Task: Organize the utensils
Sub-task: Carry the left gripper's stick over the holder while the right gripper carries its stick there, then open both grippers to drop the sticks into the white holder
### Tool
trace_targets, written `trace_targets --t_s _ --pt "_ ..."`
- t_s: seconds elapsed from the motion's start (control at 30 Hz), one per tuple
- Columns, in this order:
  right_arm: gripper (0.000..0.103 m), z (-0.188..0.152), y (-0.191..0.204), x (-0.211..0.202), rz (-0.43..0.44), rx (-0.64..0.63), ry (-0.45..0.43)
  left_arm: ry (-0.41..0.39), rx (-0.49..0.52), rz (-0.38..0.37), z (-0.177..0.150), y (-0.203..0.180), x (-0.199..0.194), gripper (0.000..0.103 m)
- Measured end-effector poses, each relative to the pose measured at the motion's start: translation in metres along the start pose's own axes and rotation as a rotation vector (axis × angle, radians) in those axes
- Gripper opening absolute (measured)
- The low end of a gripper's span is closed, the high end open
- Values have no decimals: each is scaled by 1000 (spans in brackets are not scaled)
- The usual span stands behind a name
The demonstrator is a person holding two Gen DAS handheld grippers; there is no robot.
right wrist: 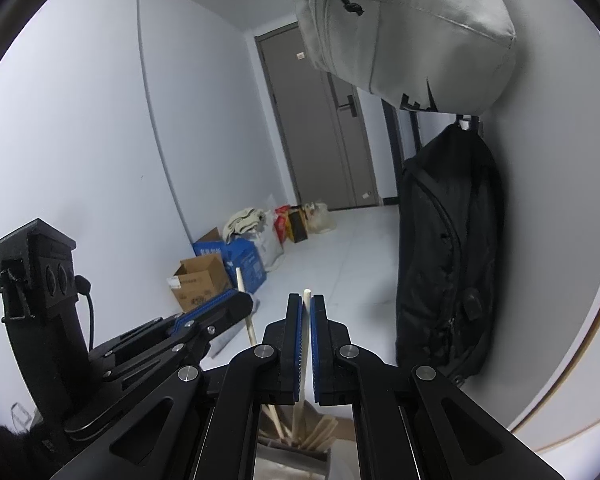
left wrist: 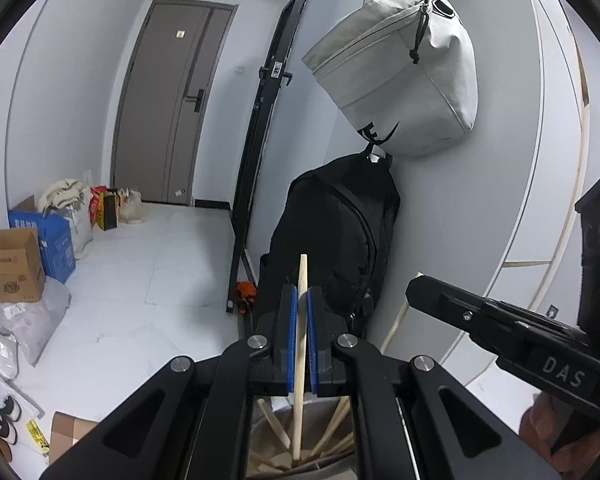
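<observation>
My left gripper is shut on a pale wooden chopstick, held upright; its lower end reaches into a metal holder with several more wooden sticks below. My right gripper is shut on another wooden chopstick, also upright above the same grey holder of sticks. In the right wrist view the left gripper sits at lower left with its chopstick. In the left wrist view the right gripper enters from the right.
A black backpack and a grey bag hang on the wall ahead. A black folded stand leans beside them. Cardboard boxes and bags line the left wall of the white floor. A grey door stands at the far end.
</observation>
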State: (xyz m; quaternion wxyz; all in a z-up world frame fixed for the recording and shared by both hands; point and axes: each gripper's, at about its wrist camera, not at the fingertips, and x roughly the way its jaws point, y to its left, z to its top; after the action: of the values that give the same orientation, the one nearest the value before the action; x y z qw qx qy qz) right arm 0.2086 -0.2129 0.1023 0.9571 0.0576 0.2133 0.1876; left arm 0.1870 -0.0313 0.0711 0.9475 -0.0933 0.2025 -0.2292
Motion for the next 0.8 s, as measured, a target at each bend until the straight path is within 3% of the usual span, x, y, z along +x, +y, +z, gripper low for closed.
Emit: trace_targets --t_s 0.4,0.53,0.7,0.8 --pt "3 -11 0 6 39 4 58 65 50 -53 -8 -4 -6 1" --pt "3 -14 4 6 58 -4 83 126 29 -91 -10 -1 -4 1" --pt "4 -17 8 4 79 -11 121 173 29 -78 -15 1 -5 1" --pt "6 -19 7 0 96 20 130 216 17 -118 -16 0 -6 3"
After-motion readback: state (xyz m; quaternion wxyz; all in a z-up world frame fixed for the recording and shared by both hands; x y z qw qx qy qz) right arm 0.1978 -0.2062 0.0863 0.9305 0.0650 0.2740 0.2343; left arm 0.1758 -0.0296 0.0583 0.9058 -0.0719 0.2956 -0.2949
